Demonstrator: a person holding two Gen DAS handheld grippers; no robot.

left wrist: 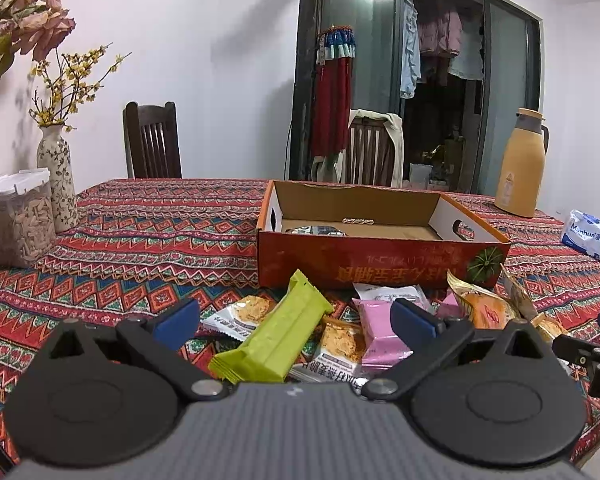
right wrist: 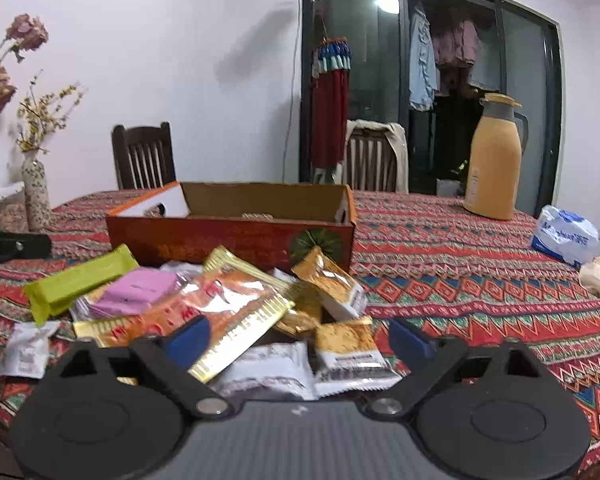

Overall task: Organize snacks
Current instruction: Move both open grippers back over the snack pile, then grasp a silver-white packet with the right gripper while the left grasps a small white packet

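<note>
Crinkly foil wrappers are light and slippery: the green wafer bar (left wrist: 274, 336) lies just in front of the cardboard box (left wrist: 380, 262). Grip it mid-length. Left gripper (left wrist: 294, 316) and right gripper (right wrist: 298, 338) are spread wide, empty.

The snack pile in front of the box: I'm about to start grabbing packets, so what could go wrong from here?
1. The long lime-green wrapped bar lies across other packets, so lifting it with the open left claw may drag neighbours along.
2. The shiny gold-edged foil packet overlaps several snacks; the open right claw might pinch two at once.
3. The orange-red cardboard box looks light, so a bump could shift it.
</note>
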